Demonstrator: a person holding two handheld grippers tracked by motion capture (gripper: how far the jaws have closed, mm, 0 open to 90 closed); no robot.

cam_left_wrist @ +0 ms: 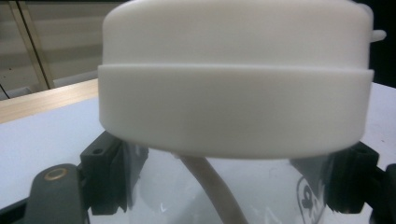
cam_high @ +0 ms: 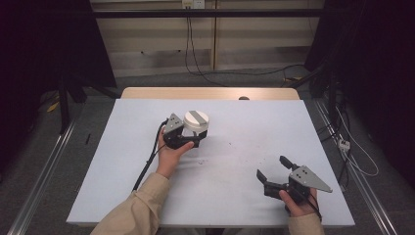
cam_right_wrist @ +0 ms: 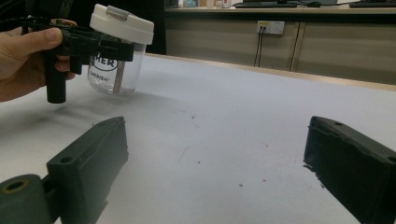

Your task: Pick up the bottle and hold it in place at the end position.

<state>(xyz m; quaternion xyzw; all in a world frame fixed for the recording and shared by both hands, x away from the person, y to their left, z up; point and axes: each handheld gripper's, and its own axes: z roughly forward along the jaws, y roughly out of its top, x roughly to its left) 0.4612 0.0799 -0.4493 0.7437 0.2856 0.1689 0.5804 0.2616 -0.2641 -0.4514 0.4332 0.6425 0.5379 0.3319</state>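
A clear plastic cup [cam_right_wrist: 116, 70] with a white lid [cam_high: 195, 119] and dark lettering sits left of the table's middle. A brownish stick [cam_left_wrist: 210, 186] leans inside it. My left gripper [cam_high: 195, 137] is shut on the cup just under the lid [cam_left_wrist: 233, 93], one black jaw on each side of the clear wall. Whether the cup's base rests on the table or hangs just above it, I cannot tell. My right gripper [cam_high: 271, 166] is held low near the front right of the table, and its jaws [cam_right_wrist: 215, 154] stand wide open with nothing between them.
The white table top [cam_high: 244, 147] carries small dark specks in the middle [cam_right_wrist: 196, 126]. A wooden strip [cam_high: 210, 93] runs along the far edge. Cables [cam_high: 191, 54] trail on the floor behind, and metal rails [cam_high: 44, 171] run along both sides.
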